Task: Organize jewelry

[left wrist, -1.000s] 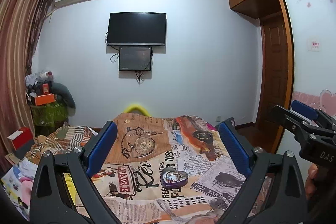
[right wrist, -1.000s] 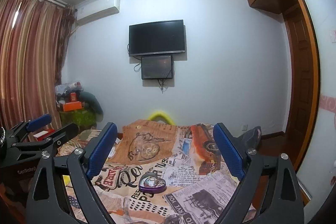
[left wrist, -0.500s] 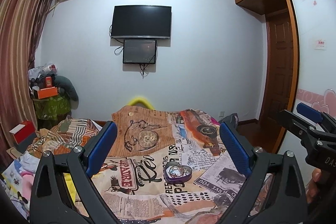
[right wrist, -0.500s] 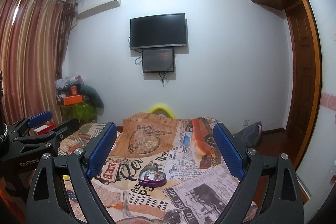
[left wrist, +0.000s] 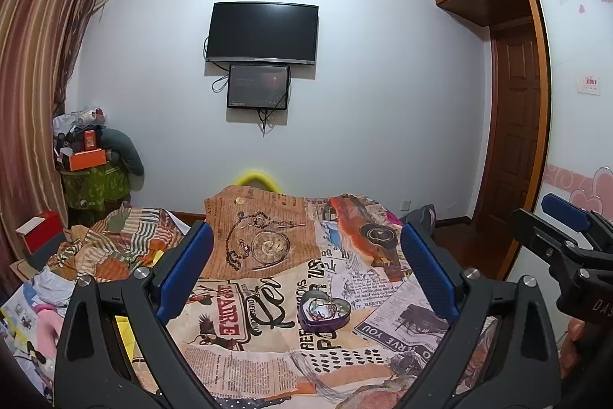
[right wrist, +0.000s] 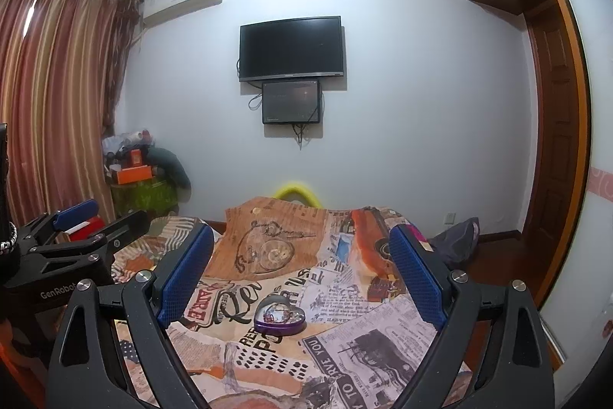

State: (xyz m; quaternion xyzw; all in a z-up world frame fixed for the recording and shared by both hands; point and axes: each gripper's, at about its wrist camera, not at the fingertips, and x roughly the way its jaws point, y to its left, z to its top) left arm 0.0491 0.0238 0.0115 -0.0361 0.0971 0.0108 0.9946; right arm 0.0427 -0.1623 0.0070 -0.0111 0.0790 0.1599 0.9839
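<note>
A purple heart-shaped tin (left wrist: 325,312) with shiny jewelry inside lies open on the newspaper-print bedspread (left wrist: 245,363). It also shows in the right wrist view (right wrist: 279,317). My left gripper (left wrist: 306,267) is open and empty, held above the bed, with the tin between and beyond its fingers. My right gripper (right wrist: 300,269) is open and empty too, with the tin just left of its centre line. Each gripper shows at the edge of the other's view: the right one (left wrist: 567,240) and the left one (right wrist: 72,236).
A striped blanket and clutter (left wrist: 118,240) lie on the bed's left. A cluttered side stand (left wrist: 92,175) is in the left corner. A TV (left wrist: 262,33) hangs on the far wall. A wooden door (left wrist: 513,140) and a wardrobe stand at the right.
Both cameras have tilted slightly downward and moved a little toward the bed; the tin now sits somewhat higher and nearer in both views. Both grippers remain open.
</note>
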